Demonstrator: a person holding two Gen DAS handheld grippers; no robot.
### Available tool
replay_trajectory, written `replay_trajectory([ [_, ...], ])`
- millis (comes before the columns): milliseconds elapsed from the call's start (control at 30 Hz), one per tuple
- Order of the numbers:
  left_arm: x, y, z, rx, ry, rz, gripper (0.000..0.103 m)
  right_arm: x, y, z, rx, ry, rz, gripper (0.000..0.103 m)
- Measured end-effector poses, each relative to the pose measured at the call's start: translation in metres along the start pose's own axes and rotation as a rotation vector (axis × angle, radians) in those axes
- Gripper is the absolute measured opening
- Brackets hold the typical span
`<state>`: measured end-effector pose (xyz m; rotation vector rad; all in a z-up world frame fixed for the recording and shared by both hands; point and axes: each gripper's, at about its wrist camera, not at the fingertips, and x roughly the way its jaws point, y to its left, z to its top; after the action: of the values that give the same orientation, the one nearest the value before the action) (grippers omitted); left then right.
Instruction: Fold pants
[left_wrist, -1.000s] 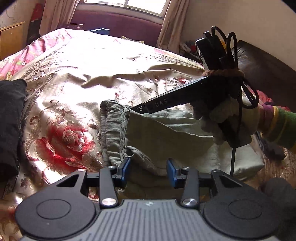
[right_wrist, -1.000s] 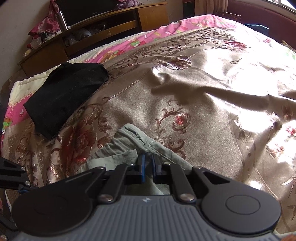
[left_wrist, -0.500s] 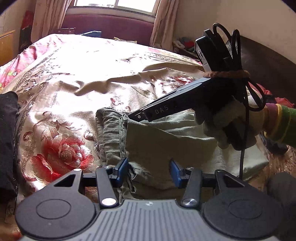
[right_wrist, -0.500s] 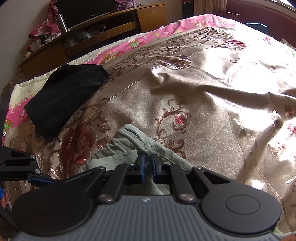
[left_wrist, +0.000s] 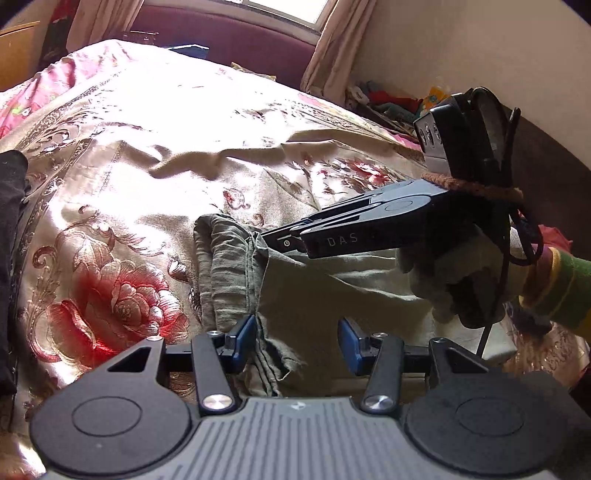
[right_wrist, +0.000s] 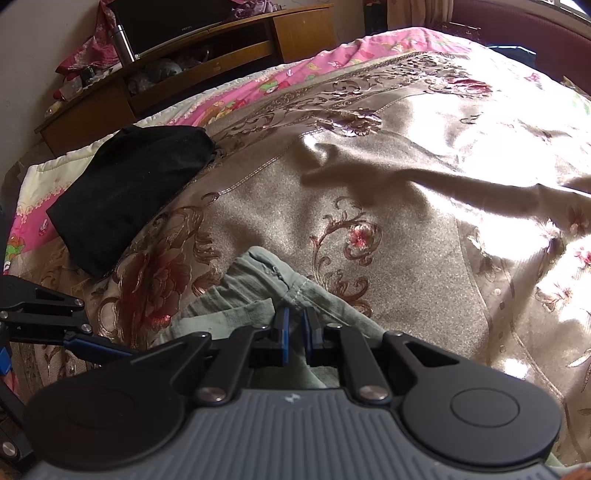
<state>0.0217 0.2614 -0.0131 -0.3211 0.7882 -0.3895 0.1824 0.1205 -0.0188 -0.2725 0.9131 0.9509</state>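
Observation:
Olive-green pants (left_wrist: 332, 291) lie folded on the floral bedspread (left_wrist: 122, 206). My left gripper (left_wrist: 296, 343) stands open low over their near edge. A fold of cloth lies between its blue pads (left_wrist: 243, 341), which do not press on it. My right gripper (left_wrist: 269, 236), held by a gloved hand (left_wrist: 443, 280), is shut on the far corner of the pants by the bunched waistband. In the right wrist view the right gripper (right_wrist: 295, 326) has green cloth of the pants (right_wrist: 258, 280) pinched in its narrow gap. The left gripper's fingers (right_wrist: 85, 341) show at that view's left edge.
A black folded garment (right_wrist: 129, 192) lies on the bed to the left of the pants, also seen as a dark edge (left_wrist: 11, 221). A wooden cabinet (right_wrist: 203, 55) stands beyond the bed. A wall and clutter (left_wrist: 388, 103) are at the far right.
My left gripper has slid in closer over the pants' near edge, and its fingers have come further into the right wrist view. The right gripper has kept still with its grip.

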Motion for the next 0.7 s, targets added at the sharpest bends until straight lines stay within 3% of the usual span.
replay_trajectory([
  [333,0.006,-0.002,0.012,0.069,-0.01,-0.033,0.061,0.001,-0.001,0.001,0.0,0.002,0.007,0.011],
  [467,0.019,0.004,0.008,0.041,0.062,-0.063,0.06,0.0,-0.003,0.0,0.01,0.0,0.011,0.01],
  [600,0.013,-0.004,-0.003,0.056,0.117,-0.16,0.06,-0.001,-0.004,-0.001,0.005,-0.002,0.01,0.01],
  [700,0.007,-0.011,-0.013,0.094,0.154,-0.134,0.06,-0.007,-0.006,-0.002,0.012,-0.014,0.011,0.01],
])
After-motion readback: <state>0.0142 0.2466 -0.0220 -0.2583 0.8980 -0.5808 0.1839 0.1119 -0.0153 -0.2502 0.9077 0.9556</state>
